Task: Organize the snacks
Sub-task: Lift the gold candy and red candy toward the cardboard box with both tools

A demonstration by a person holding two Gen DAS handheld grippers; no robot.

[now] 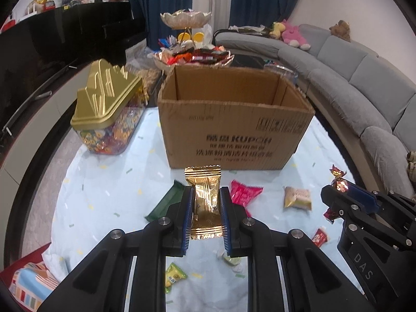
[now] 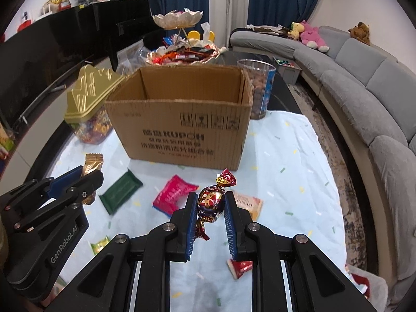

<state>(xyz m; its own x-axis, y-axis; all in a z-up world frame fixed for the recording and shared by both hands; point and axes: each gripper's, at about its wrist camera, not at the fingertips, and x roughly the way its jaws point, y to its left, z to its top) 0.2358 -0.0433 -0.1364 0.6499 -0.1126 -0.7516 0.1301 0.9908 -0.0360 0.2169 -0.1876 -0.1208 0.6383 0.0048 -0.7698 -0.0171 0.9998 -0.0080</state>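
My left gripper [image 1: 206, 195] is shut on a gold foil snack packet [image 1: 205, 195], held upright above the pale blue cloth [image 1: 109, 182]. My right gripper [image 2: 210, 200] is shut on a red and gold twist-wrapped candy [image 2: 211, 199]. Each gripper shows in the other's view: the right one [image 1: 338, 192] at the right edge, the left one [image 2: 88, 179] at the left edge. An open cardboard box [image 1: 234, 130] [image 2: 182, 130] stands just beyond both. On the cloth lie a dark green bar [image 1: 166, 202] [image 2: 119, 189], a pink packet [image 1: 243, 192] [image 2: 173, 192] and a beige packet [image 1: 297, 197] [image 2: 251, 204].
A gold-lidded clear jar of candies [image 1: 109, 109] [image 2: 88, 109] stands left of the box. A clear tub of nuts [image 2: 258, 88] is behind the box's right corner, a tiered snack dish [image 1: 186, 39] further back. Small green [image 1: 174, 278] and red [image 2: 240, 266] sweets lie near. A grey sofa [image 2: 364, 91] curves along the right.
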